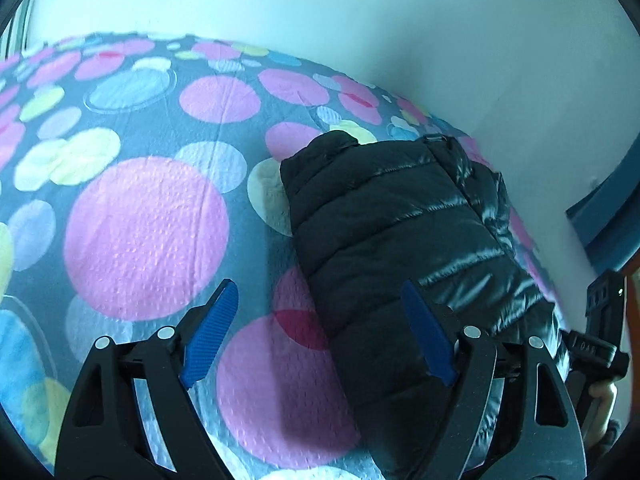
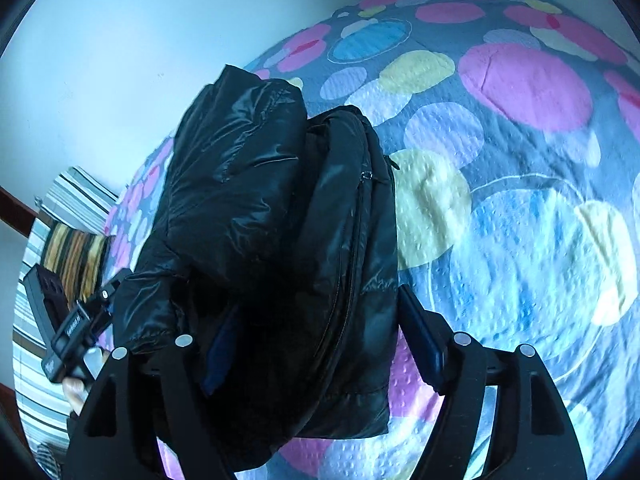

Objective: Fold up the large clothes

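Fingers of the left gripper (image 1: 320, 332) stand wide and empty; the right gripper (image 2: 316, 344) gapes around the black jacket (image 2: 280, 220), seemingly not pinching. The folded jacket lies mid-frame on the dotted bedspread (image 1: 148, 236). Best lift both straight off, without snagging the fabric.

left gripper (image 1: 320, 332) is pointing obliquely downward, its jaws standing wide apart; the blue pads (image 1: 212, 332) are pressing on nothing. right gripper (image 2: 316, 344) is likewise tilting downward with jaws spread; its left pad is lying in shadow, the other pad is standing clear on the right side. in the left wrist view, part of the other handheld unit is showing at the lower right edge with fingers (image 1: 600, 394) wrapping its handle. in the right wrist view, a hand (image 2: 76, 390) is gripping the opposite unit at lower left.
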### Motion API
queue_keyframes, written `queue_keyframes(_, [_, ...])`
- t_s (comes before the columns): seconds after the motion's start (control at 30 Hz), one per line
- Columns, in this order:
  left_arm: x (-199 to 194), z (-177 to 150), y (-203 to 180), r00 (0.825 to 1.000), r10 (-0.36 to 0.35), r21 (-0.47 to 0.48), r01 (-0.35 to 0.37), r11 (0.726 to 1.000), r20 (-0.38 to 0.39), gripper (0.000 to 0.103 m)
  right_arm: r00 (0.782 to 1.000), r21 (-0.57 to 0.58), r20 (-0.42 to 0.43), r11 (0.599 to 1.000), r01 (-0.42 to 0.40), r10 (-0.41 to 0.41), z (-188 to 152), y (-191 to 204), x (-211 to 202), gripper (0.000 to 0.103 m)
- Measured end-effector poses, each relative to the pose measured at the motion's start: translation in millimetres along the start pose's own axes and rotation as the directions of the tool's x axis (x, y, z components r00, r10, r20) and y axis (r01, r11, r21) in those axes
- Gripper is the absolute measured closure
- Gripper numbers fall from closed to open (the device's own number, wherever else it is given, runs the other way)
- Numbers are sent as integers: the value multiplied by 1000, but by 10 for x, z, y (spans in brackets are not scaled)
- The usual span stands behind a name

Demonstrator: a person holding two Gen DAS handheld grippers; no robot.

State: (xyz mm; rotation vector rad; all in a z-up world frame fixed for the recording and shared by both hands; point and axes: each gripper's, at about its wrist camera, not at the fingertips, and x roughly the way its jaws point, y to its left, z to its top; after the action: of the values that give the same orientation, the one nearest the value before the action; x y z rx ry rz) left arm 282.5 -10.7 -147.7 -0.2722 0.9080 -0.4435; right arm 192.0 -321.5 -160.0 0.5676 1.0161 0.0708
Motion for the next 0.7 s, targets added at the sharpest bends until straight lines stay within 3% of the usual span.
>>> queue_keyframes(0.1, [105, 13, 21, 998, -54, -7, 53, 999, -28, 19, 1000, -36, -15, 999, 15, -16, -32, 37, -79, 29])
queue_keyframes(0.3, [314, 10, 53, 997, -54, -15, 53, 998, -57, 14, 999, -28, 33, 1000, 12, -11, 47, -52, -242, 28])
queue_keyframes(0.47, [343, 45, 21, 997, -56, -14, 55, 998, -53, 12, 999, 41, 51, 999, -15, 13, 350, -177, 2, 28])
queue_keyframes(0.7, [528, 97, -71, 996, -46, 0, 46, 999, -74, 10, 994, 81, -45, 992, -98, 102, 535, -369, 570, 16])
